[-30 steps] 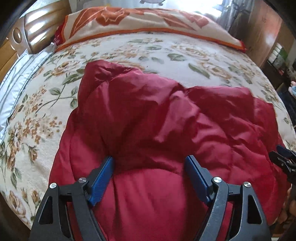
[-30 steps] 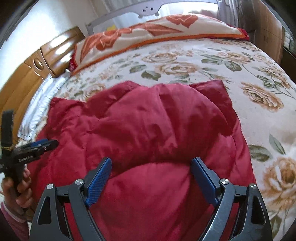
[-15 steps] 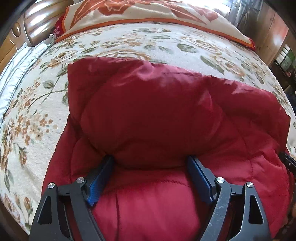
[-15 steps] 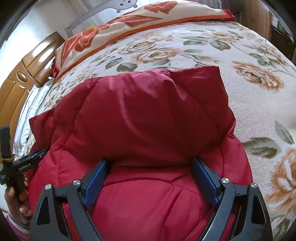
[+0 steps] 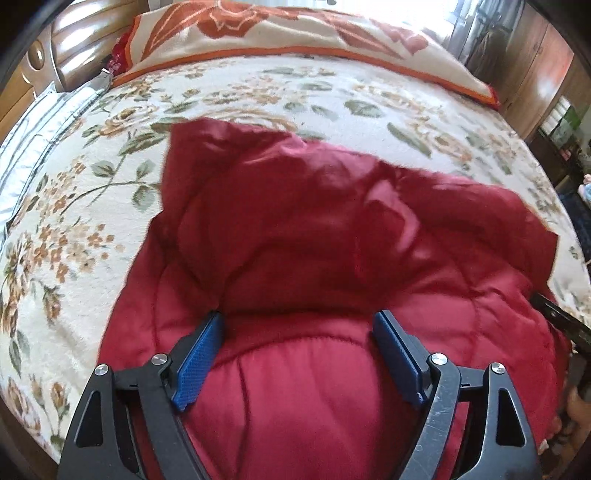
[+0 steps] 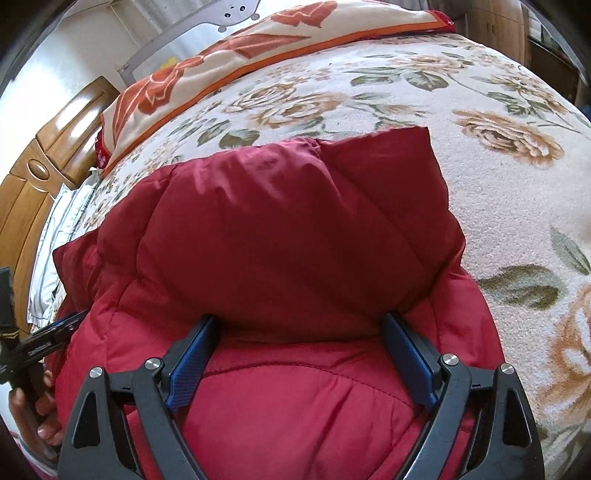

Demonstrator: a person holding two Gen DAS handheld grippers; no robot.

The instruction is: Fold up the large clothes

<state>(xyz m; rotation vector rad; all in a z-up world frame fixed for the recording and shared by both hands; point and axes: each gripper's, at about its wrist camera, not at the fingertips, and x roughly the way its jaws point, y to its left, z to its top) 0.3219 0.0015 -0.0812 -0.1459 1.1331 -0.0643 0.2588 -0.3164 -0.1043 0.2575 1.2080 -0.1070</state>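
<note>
A red padded jacket lies folded on the floral bedspread; it also shows in the right wrist view. Its upper layer is folded toward me over the lower part. My left gripper is open, its blue pads straddling the fold of the jacket near its left side. My right gripper is open, its pads straddling the fold near the jacket's right side. The left gripper also shows at the left edge of the right wrist view.
An orange-patterned pillow lies across the head of the bed. A wooden headboard stands at the left. A wooden wardrobe stands at the right. Bedspread lies bare to the right of the jacket.
Both grippers stay open over the fold. The jacket's upper layer has settled flatter, and both cameras have come lower and closer to it.
</note>
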